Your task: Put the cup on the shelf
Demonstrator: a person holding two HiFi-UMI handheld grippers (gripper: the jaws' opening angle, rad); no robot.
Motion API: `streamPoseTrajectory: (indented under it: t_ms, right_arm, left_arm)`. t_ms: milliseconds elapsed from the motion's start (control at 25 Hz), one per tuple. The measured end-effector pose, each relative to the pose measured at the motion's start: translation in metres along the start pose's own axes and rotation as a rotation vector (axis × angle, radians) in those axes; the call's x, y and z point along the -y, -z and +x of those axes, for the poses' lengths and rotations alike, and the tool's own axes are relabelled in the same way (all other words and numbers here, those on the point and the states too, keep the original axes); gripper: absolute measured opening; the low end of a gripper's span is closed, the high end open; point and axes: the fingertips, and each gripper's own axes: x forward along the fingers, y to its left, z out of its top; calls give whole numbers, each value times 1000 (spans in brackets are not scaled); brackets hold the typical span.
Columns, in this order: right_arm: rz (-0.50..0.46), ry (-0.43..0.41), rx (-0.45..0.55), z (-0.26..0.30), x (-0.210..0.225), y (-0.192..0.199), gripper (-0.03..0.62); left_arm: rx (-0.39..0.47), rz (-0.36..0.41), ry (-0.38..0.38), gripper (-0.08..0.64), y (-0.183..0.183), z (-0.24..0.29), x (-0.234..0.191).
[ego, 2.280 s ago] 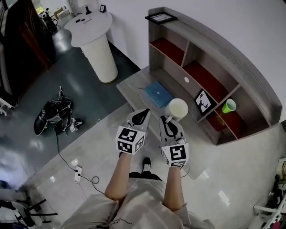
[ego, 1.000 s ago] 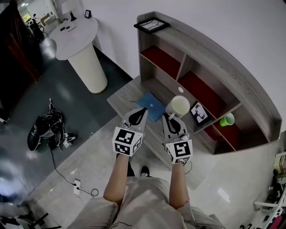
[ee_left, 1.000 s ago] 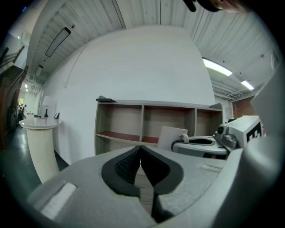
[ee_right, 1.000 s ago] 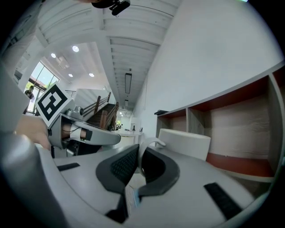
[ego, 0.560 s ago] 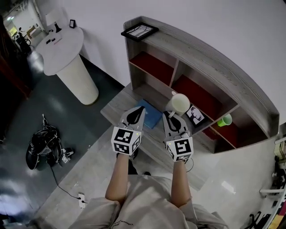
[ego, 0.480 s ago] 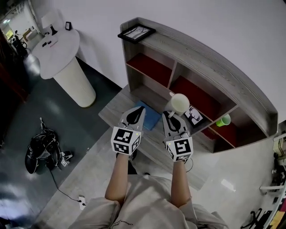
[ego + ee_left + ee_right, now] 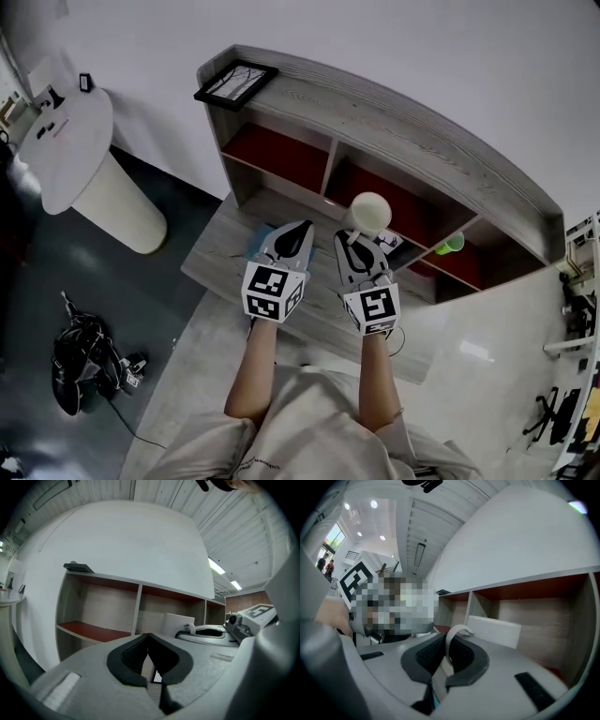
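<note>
A white cup (image 7: 368,214) hangs by its handle (image 7: 453,634) from my right gripper (image 7: 352,246), which is shut on it. The cup is in the air in front of the middle compartment of the grey wooden shelf (image 7: 394,120) with red boards. In the right gripper view the cup's body (image 7: 493,631) stands just beyond the jaws, before the shelf's compartments (image 7: 534,611). My left gripper (image 7: 293,238) is shut and holds nothing; it hovers beside the right one above the low ledge (image 7: 220,253). The left gripper view shows the cup (image 7: 178,624) to its right.
A green cup (image 7: 452,245) sits in the shelf's right compartment. A small framed picture (image 7: 389,242) leans at the shelf's foot and a black frame (image 7: 236,83) lies on its top. A blue book (image 7: 255,246) lies on the ledge. A white round table (image 7: 70,150) stands at left.
The person has walked closer to the shelf, so the shelf now fills the view's middle. The cup stays held in the right gripper and is now nearer the middle compartment.
</note>
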Motion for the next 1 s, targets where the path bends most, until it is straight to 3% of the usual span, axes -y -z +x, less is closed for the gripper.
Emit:
streamPoseTrajectory:
  t_ms: [320, 560, 1000]
  right_arm:
    - [13, 86, -26, 13, 23, 6, 21]
    - [24, 191, -37, 25, 53, 7, 21]
    - [82, 288, -33, 47, 77, 12, 21]
  left_arm:
    - [-31, -12, 119, 11, -2, 28, 2]
    - [-123, -31, 197, 11, 15, 46, -6]
    - [-158, -5, 326, 11, 21, 71, -1]
